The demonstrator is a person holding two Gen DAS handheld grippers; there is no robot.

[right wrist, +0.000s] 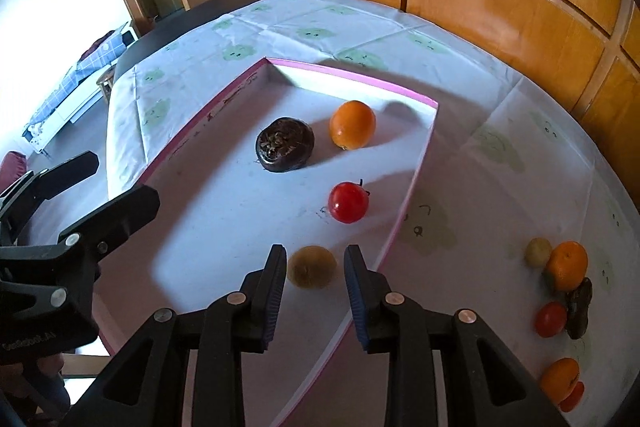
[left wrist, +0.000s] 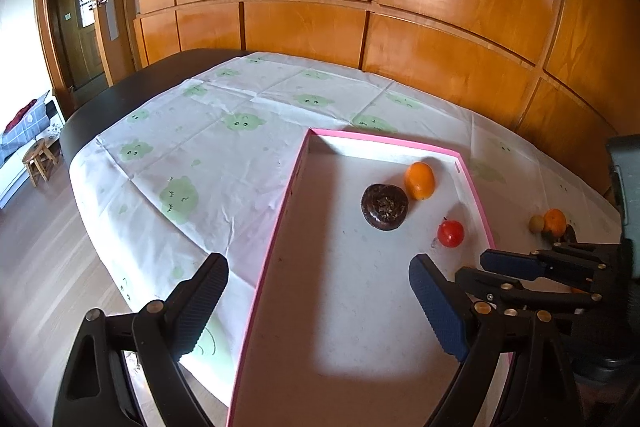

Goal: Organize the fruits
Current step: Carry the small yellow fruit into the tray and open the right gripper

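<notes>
A pink-rimmed tray [right wrist: 416, 183] [left wrist: 280, 223] holds an orange [right wrist: 352, 125] [left wrist: 419, 180], a dark brown round fruit [right wrist: 285, 145] [left wrist: 384, 206] and a red tomato [right wrist: 348, 202] [left wrist: 451, 233]. A brown kiwi [right wrist: 312, 267] lies in the tray between the fingertips of my right gripper [right wrist: 315, 269], which is open with gaps on both sides of it. My left gripper [left wrist: 318, 281] is open and empty over the tray's near part. The right gripper also shows in the left wrist view [left wrist: 496, 267], and the left gripper in the right wrist view [right wrist: 120, 183].
Loose fruits lie on the tablecloth right of the tray: a yellowish small fruit [right wrist: 538, 251], an orange [right wrist: 568, 265], a dark fruit [right wrist: 579, 309], a tomato [right wrist: 551, 319] and another orange [right wrist: 560, 379]. A wooden panelled wall [left wrist: 400, 7] stands behind the table.
</notes>
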